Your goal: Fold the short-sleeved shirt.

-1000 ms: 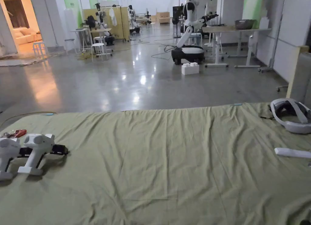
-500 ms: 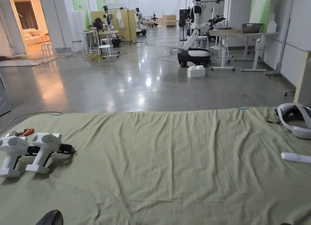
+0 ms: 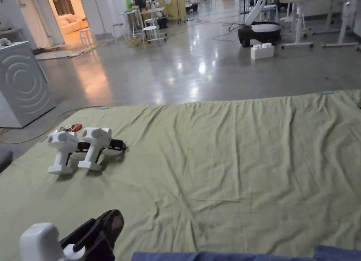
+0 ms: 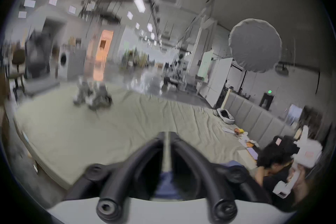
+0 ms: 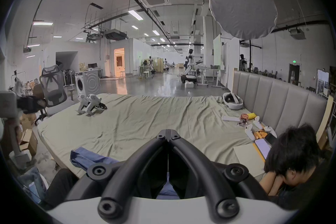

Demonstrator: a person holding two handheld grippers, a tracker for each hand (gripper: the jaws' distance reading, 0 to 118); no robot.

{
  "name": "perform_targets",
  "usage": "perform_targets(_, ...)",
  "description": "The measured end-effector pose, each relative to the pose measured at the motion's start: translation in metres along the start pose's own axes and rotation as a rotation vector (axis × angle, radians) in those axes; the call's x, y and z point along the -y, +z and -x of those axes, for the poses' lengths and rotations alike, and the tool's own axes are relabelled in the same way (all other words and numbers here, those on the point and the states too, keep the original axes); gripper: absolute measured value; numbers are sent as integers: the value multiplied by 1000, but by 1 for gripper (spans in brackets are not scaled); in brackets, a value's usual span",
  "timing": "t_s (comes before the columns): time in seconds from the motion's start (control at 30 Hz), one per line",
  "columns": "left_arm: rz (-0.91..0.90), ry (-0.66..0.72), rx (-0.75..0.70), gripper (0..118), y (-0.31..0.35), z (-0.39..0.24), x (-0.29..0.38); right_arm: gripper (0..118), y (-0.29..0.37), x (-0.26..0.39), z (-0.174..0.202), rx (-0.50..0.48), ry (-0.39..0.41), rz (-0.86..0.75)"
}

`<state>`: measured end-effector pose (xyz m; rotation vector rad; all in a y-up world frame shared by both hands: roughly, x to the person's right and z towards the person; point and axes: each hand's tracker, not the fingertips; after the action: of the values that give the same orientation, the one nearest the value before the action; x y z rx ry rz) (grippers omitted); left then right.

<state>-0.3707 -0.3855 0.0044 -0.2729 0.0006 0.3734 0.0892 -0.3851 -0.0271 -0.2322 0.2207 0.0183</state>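
- Two spare grippers [image 3: 83, 149] stand parked at the bed's left, out of the way.
- Left gripper [image 3: 105, 226] hovers low, jaws a slit apart, empty.
- Blue shirt [image 5: 87, 156] lies bunched at the near edge, unfolded.
- Right gripper [image 5: 168, 134] clenched on nothing.

A wrinkled green sheet [image 3: 225, 166] spreads across the bed, with two white spare grippers [image 3: 81, 149] standing on its left part. At the bottom left a gripper [image 3: 105, 230] with dark jaws rises over the sheet, beside a strip of blue cloth [image 3: 225, 255] along the lower edge. Beyond lies a glossy grey floor [image 3: 197, 71].
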Motion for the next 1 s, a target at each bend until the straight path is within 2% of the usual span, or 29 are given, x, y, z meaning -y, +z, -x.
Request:
perform_targets(0.03, 88, 81, 34, 97, -15, 24, 4, 2, -1, 3, -2, -10, -13, 23)
perform_targets(0.07, 154, 162, 40, 102, -33, 46, 14, 2, -2, 7, -4, -9, -35, 47)
perform_targets(0.23, 291, 292, -30, 102, -83, 116, 67, 2, -10, 23, -12, -11, -108, 139)
perform_targets(0.33, 323, 487, 16, 102, -111, 154, 95, 2, -19, 31, -15, -20, -147, 199)
perform_targets(0.43, 374, 600, 3, 102, -129, 165, 118, 2, -25, 36, -15, -17, -147, 237)
perform_targets(0.53, 405, 626, -23, 102, -139, 168, 135, 2, -29, 39, -15, -11, -131, 268)
perform_targets(0.63, 354, 815, 72, 102, -149, 189, 156, 2, -30, 42, -17, -4, -127, 285)
perform_targets(0.73, 284, 863, 91, 100, -158, 189, 163, 2, -29, 44, -19, 4, -136, 296)
perform_targets(0.77, 279, 877, 107, 92, -157, 183, 162, 2, -29, 45, -20, 5, -142, 298)
perform_targets(0.8, 285, 906, 130, 62, -159, 183, 163, 2, -29, 45, -21, 2, -149, 302)
perform_targets(0.83, 300, 928, 123, 23, -163, 182, 164, 2, -29, 46, -22, 3, -155, 308)
perform_targets(0.87, 342, 933, 84, 16, -167, 178, 167, 2, -29, 46, -22, 4, -161, 313)
perform_targets(0.93, 339, 895, 39, 16, -169, 173, 171, 2, -29, 48, -24, 1, -172, 322)
perform_targets(1.0, 243, 925, 59, 16, -159, 176, 166, 2, -29, 49, -25, -12, -179, 337)
